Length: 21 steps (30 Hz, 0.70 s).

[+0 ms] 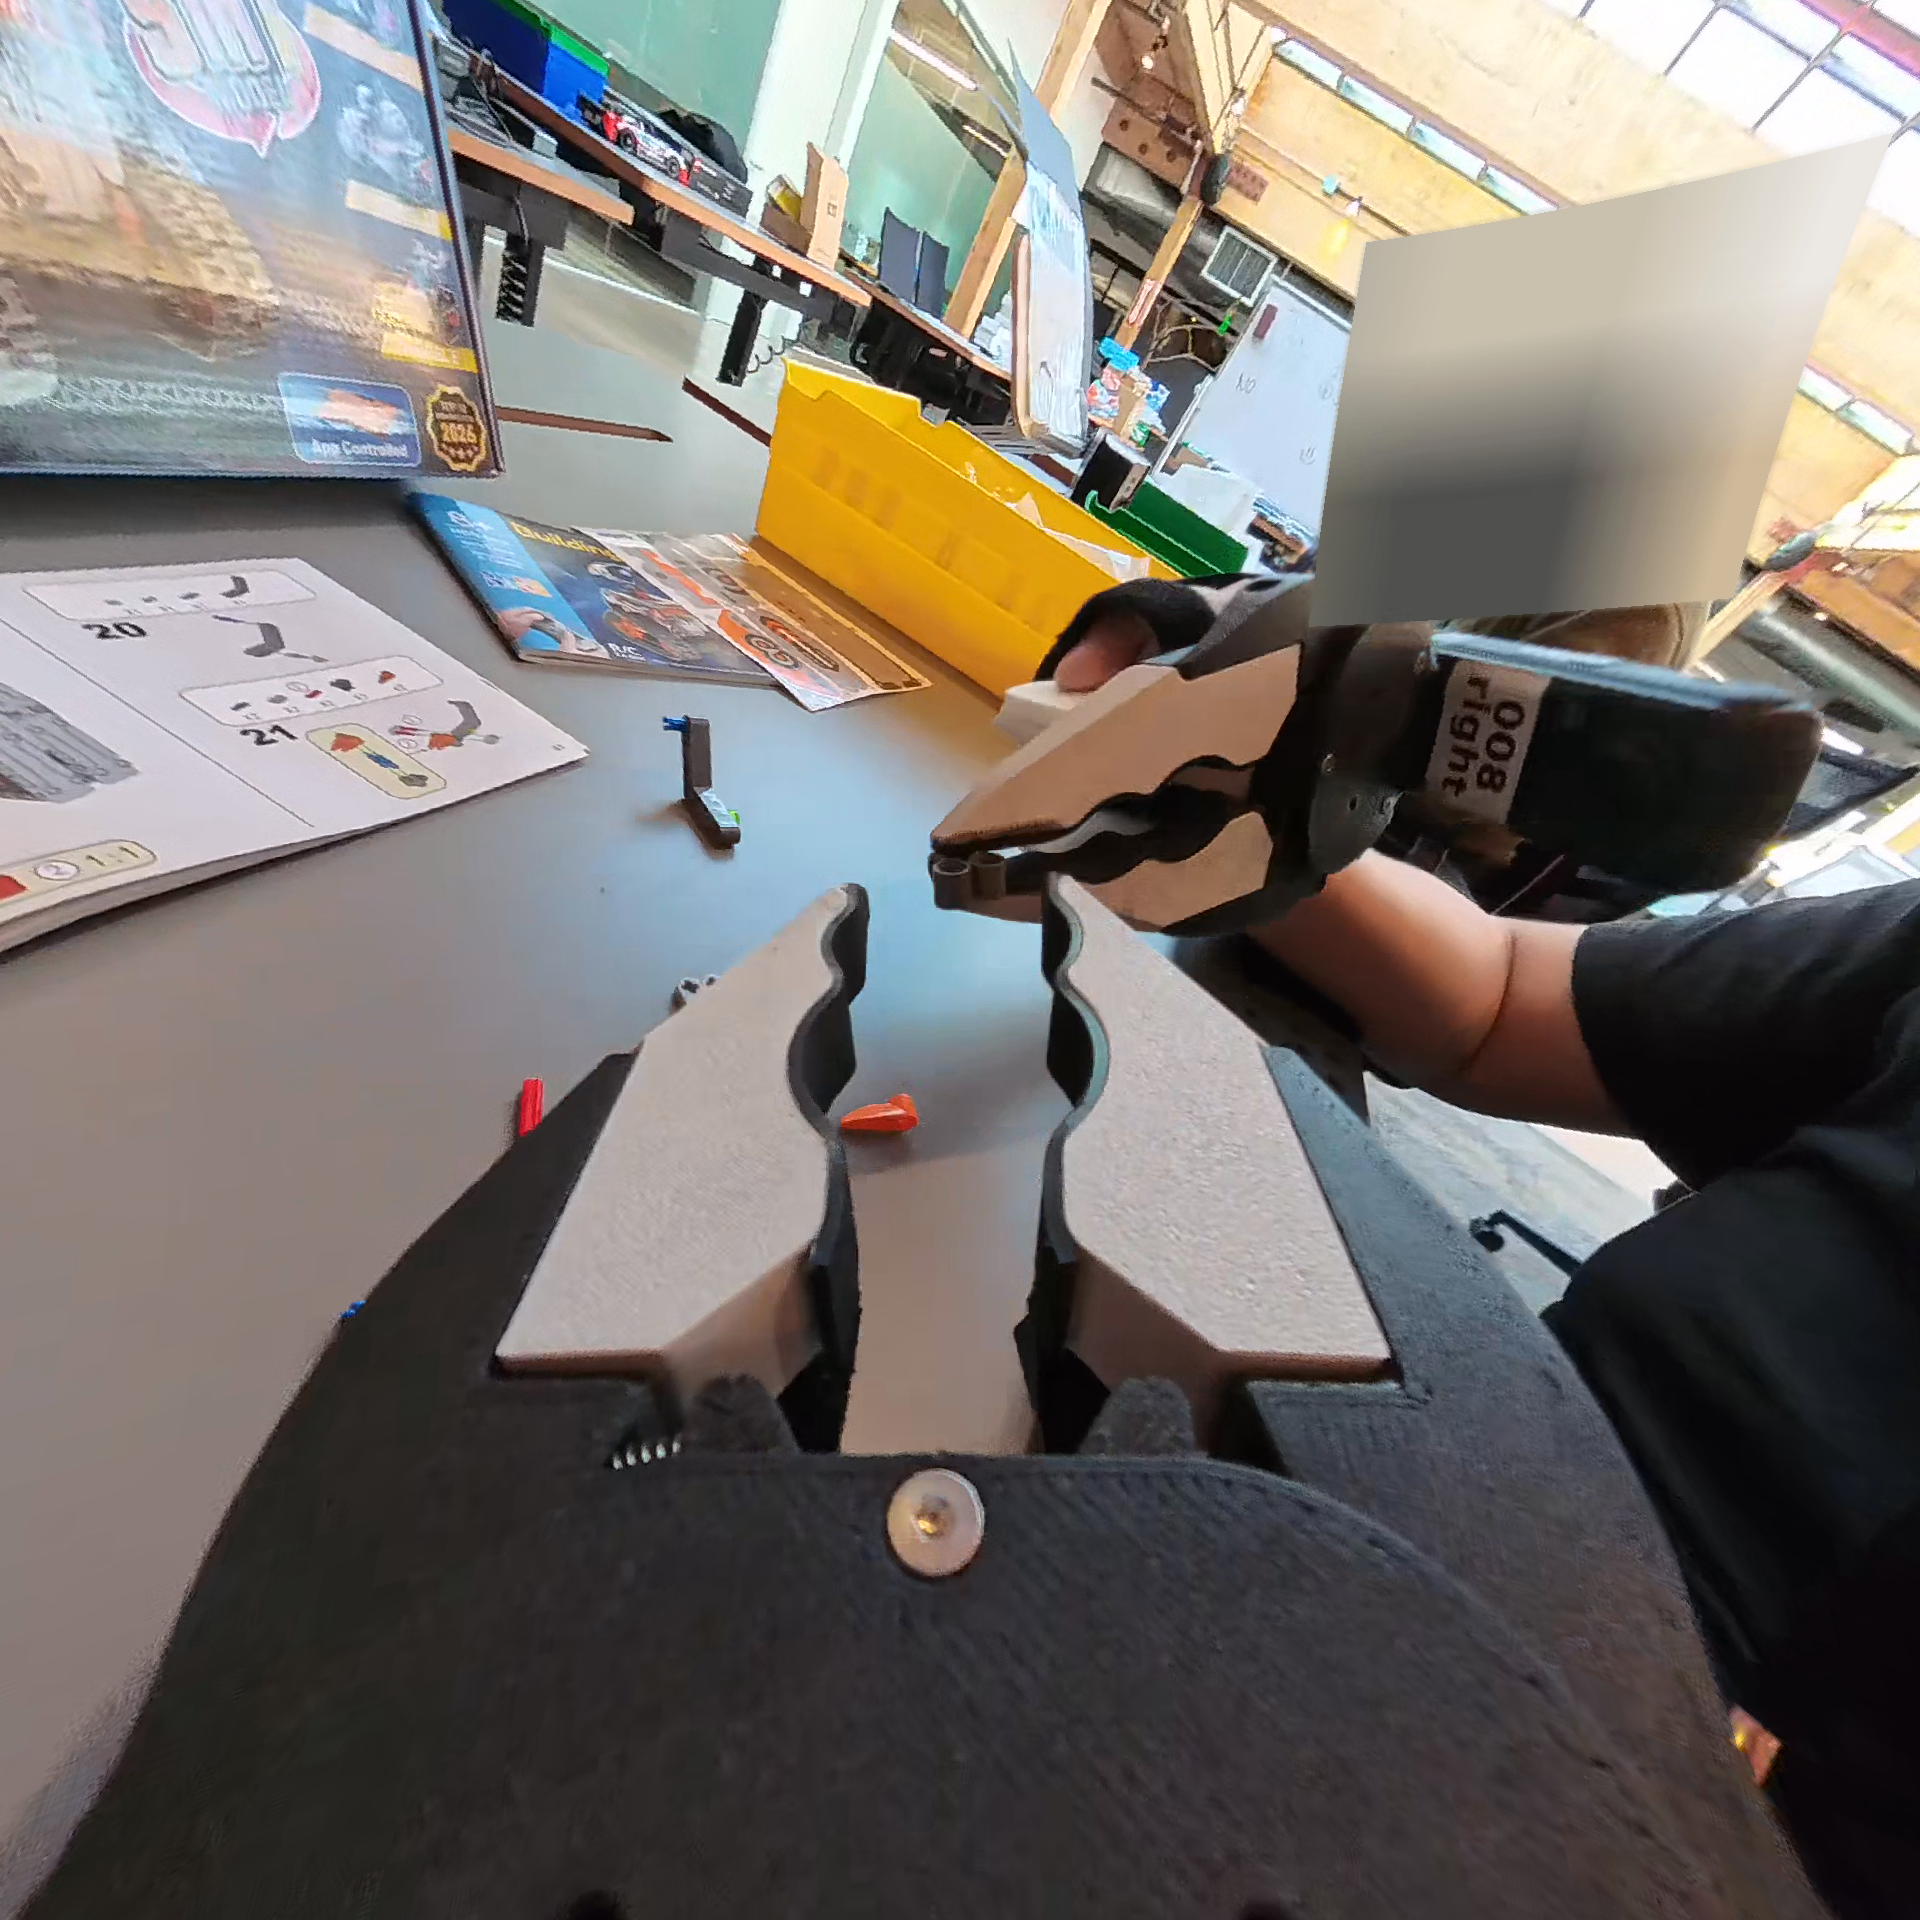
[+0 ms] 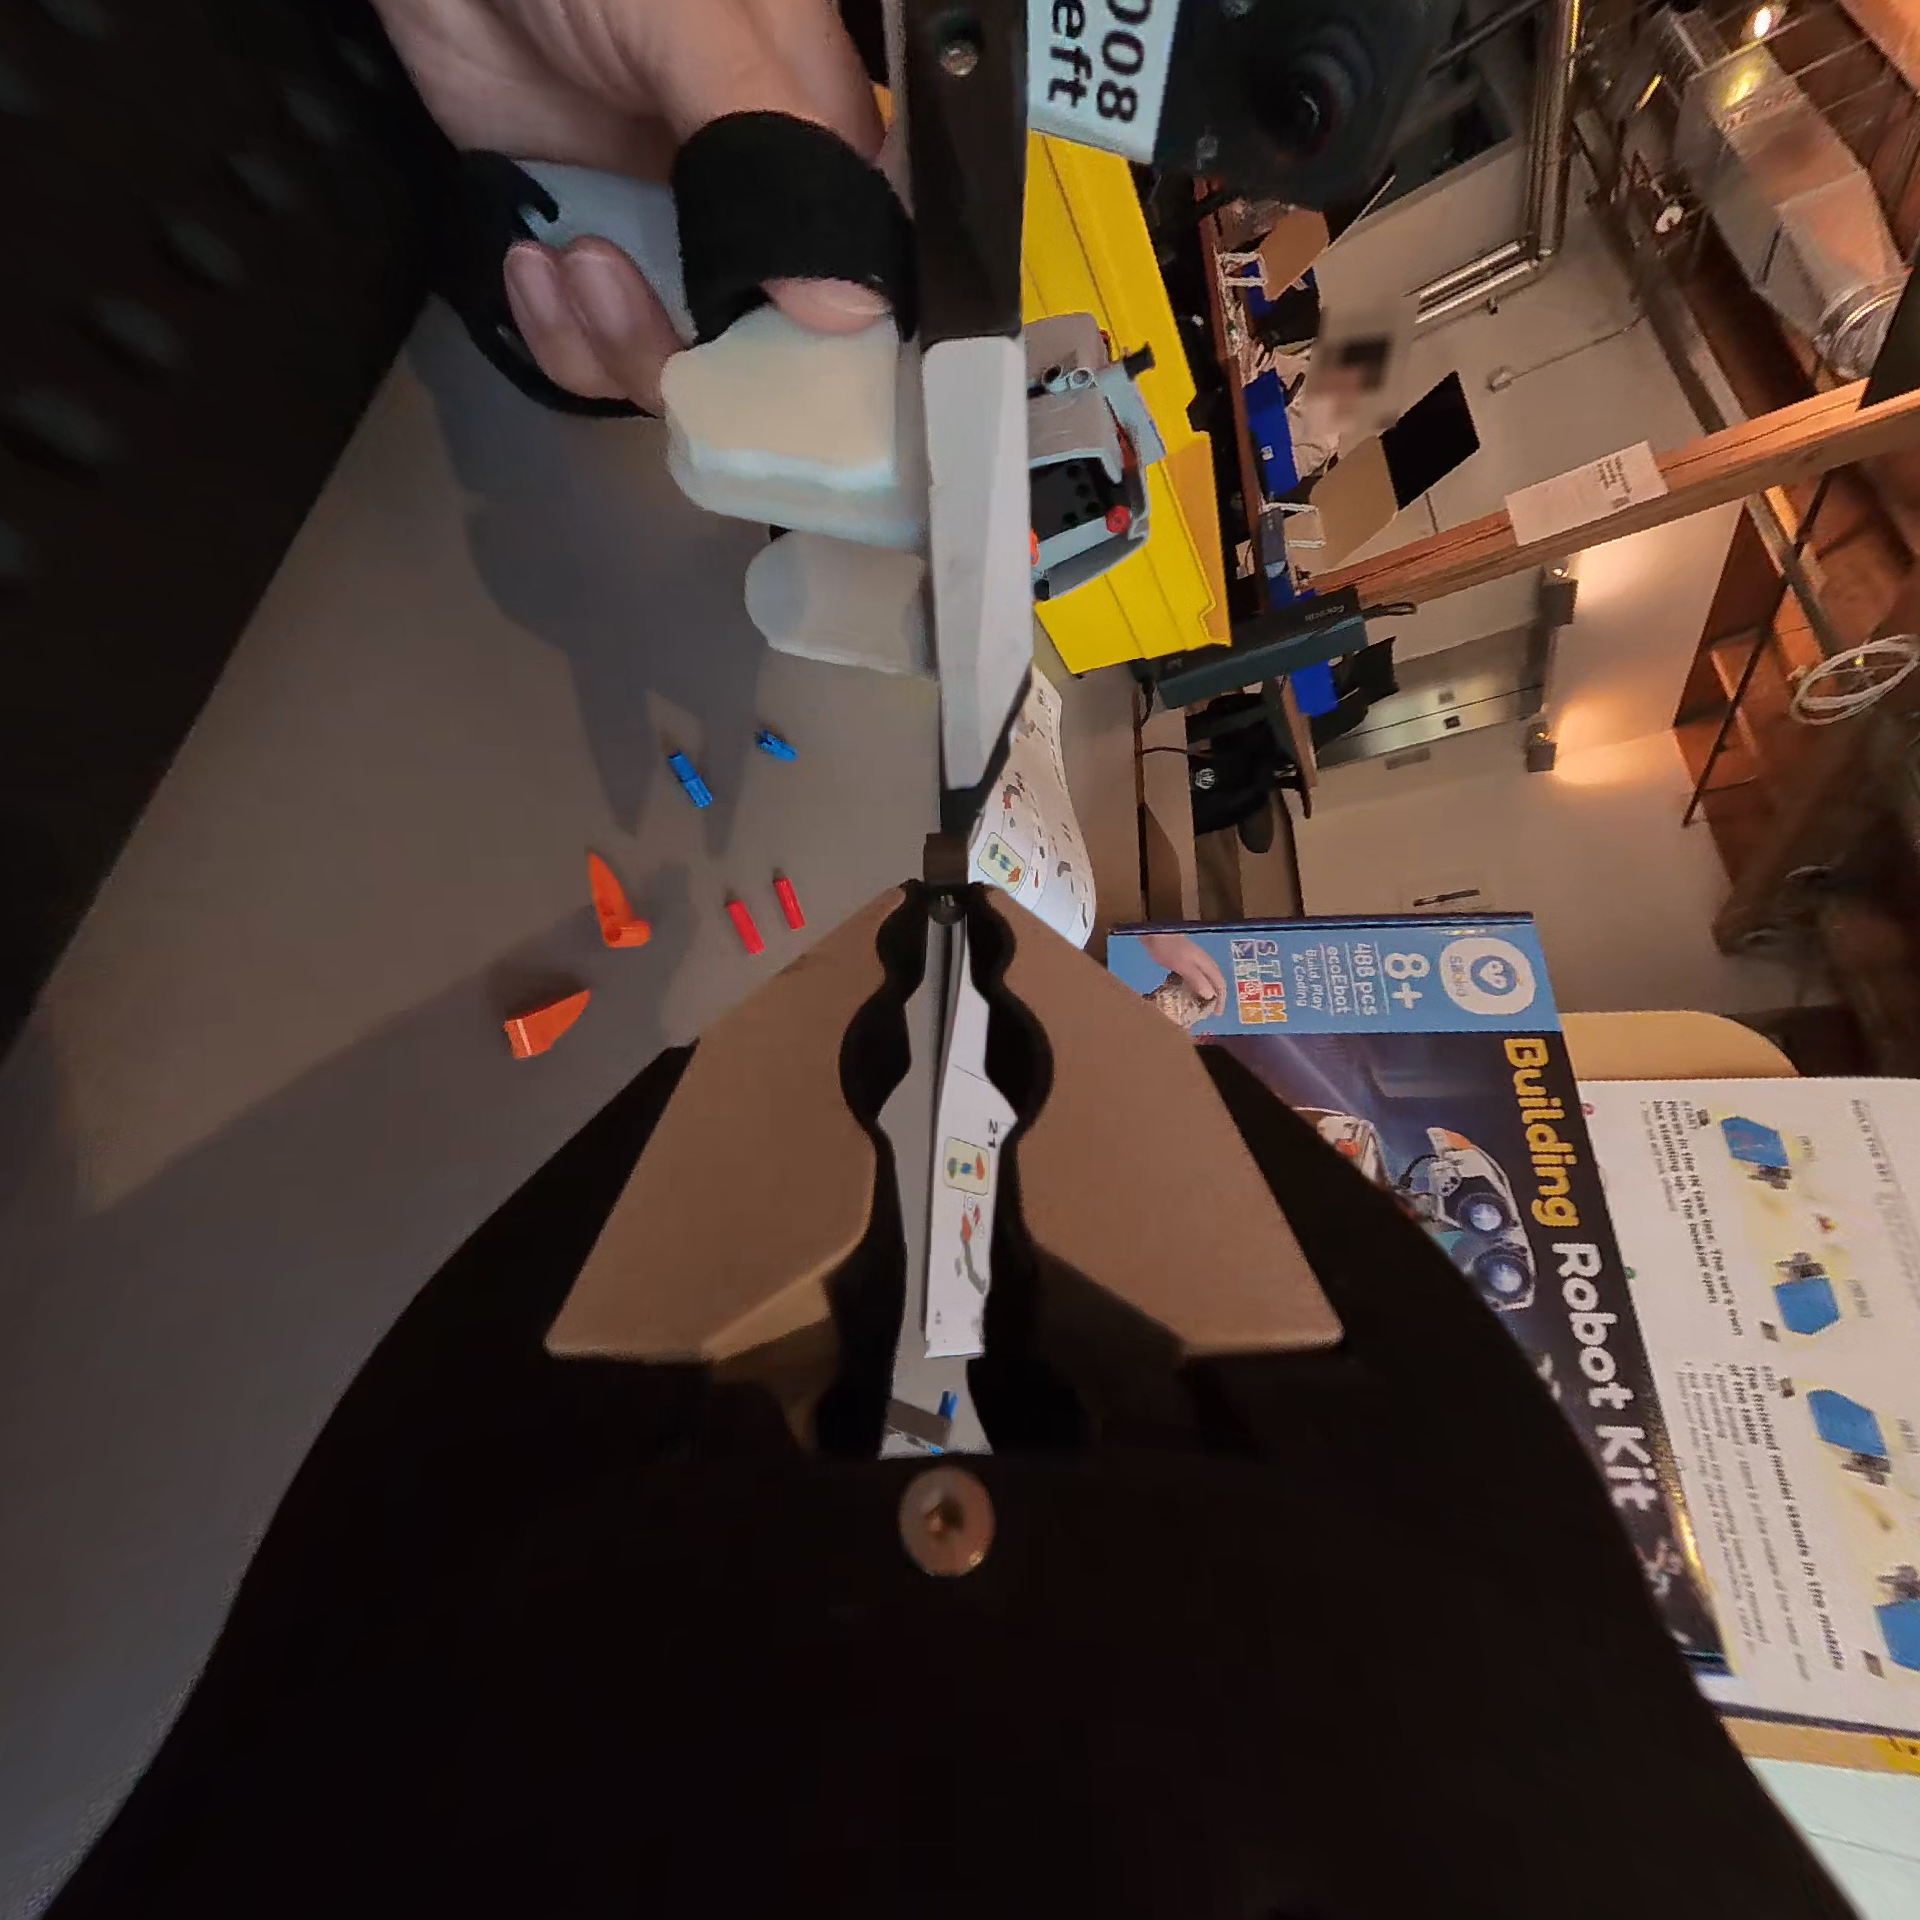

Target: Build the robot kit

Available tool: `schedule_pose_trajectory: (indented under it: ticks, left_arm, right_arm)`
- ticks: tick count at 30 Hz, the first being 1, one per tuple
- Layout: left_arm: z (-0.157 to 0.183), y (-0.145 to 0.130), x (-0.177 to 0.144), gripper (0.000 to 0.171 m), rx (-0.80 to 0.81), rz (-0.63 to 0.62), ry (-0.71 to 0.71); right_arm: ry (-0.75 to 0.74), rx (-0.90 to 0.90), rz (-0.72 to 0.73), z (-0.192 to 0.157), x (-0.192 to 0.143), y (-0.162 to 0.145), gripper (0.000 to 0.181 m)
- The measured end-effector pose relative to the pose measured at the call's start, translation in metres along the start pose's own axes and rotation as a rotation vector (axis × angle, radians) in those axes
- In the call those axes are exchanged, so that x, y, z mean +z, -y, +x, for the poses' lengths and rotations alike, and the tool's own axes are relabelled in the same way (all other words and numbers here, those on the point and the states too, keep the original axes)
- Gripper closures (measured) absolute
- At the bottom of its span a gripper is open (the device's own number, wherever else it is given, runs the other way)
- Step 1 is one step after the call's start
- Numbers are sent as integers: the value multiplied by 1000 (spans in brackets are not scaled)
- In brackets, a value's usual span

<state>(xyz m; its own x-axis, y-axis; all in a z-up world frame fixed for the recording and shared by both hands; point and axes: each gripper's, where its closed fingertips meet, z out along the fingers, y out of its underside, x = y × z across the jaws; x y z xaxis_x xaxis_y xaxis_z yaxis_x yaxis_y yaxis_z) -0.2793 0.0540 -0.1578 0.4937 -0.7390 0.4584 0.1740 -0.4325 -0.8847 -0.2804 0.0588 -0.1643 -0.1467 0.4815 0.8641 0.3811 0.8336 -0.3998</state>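
Nearest us, our left gripper [image 1: 951,904] hovers over the grey surface [image 1: 260,1091], jaws apart and empty, an orange wedge piece [image 1: 881,1116] lying between them below. Just beyond their tips, our right gripper [image 1: 971,857] has its jaws clamped on a small dark pin connector [image 1: 961,871], held above the surface. We judge a steady, level hold best here. Farther off lie an open instruction booklet [image 1: 260,717] and a yellow bin [image 1: 914,520] toward the far edge.

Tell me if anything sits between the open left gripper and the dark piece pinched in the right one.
Nothing visible does. The left gripper is open, and the dark piece held in the right gripper sits just beyond its fingertips, with only bare table beneath.
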Motion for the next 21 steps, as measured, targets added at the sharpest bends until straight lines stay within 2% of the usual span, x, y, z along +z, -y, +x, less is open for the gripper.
schedule_pose_trajectory:
  ticks: [8,11,14,21]
  left_arm:
    - [-7,-9,8,136,24,-64,52]
    - [-7,-10,10,143,18,-72,45]
    - [-6,-11,9,158,18,-73,39]
    - [-3,-10,8,159,103,-85,70]
  right_arm:
    - [-33,-59,-50,-2,7,-2,174]
    - [-23,-60,-67,-5,10,-2,174]
    - [-19,-73,-71,-7,10,0,174]
    - [-23,-63,-56,-6,9,3,174]
